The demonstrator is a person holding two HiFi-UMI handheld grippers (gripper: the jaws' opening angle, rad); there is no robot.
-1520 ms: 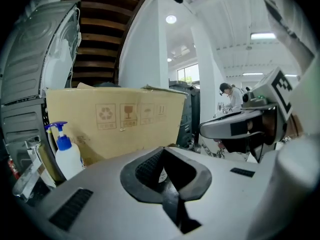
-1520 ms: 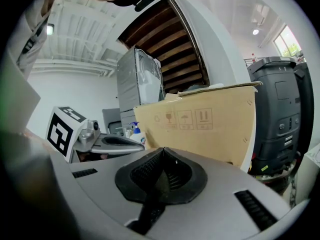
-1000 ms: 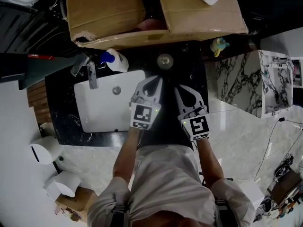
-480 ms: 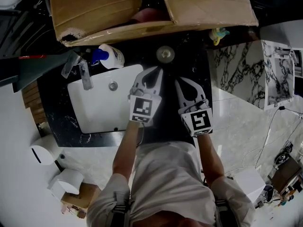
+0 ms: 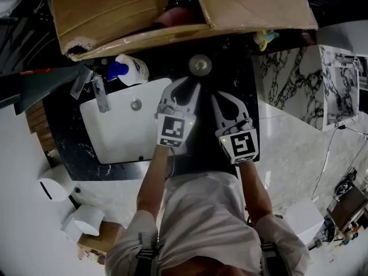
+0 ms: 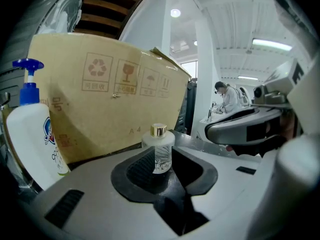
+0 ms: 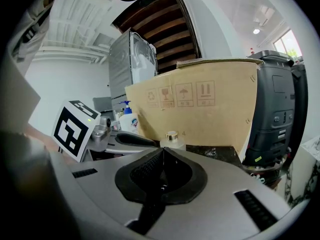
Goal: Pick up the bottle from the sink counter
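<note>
A small frosted bottle with a gold cap stands upright on the black sink counter, just in front of the cardboard box. My left gripper points at it from just short of it. Its jaws are opening, a narrow gap shows between the tips, and nothing is gripped. In the left gripper view the bottle shows through that gap, beyond the left gripper. My right gripper sits beside it to the right, shut and empty. In the right gripper view the bottle stands behind the right gripper.
A large cardboard box overhangs the back of the counter. A white pump bottle with a blue head stands by the faucet. The white sink basin lies left of the grippers. A small yellow object sits at the counter's far right.
The head view has shifted a little. My left gripper has edged slightly nearer the small bottle. The right gripper keeps its place beside it.
</note>
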